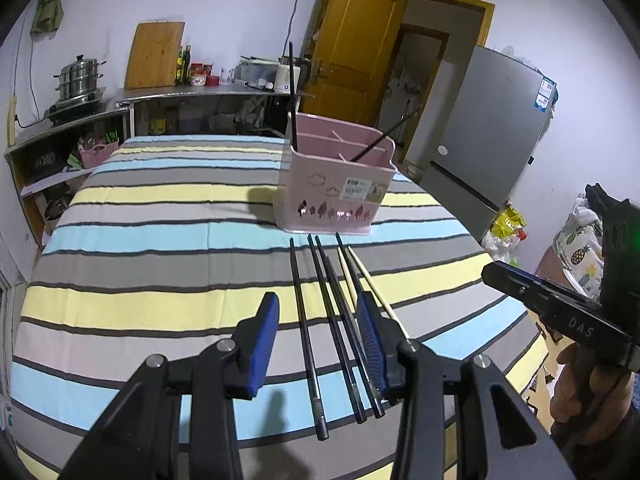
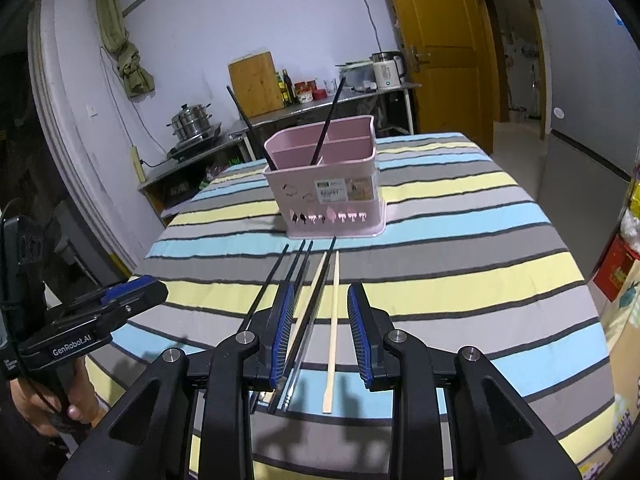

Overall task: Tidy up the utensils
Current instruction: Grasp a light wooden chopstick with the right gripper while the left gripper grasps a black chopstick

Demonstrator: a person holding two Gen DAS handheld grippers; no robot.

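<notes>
Two handheld claws hang part-open and empty over the striped bench: the left claw (image 1: 316,332) straddles black chopsticks (image 1: 308,336), the right claw (image 2: 320,328) straddles a wooden chopstick (image 2: 333,320) and a dark one. Ahead of both lies the loose row, several black and two wooden. Beyond stands the pink utensil caddy (image 2: 324,184), holding just two black chopsticks (image 2: 326,128). Most sorting seems undone.

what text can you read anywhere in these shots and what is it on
"GenRobot.AI" on the body of the left gripper, in the right wrist view.
"DAS" on the body of the right gripper, in the left wrist view.
White sticker on the pink utensil holder: print too blurred to read.
Blue and white labels on the fridge: too small to read.
Red box at the table's edge: print illegible.
</notes>
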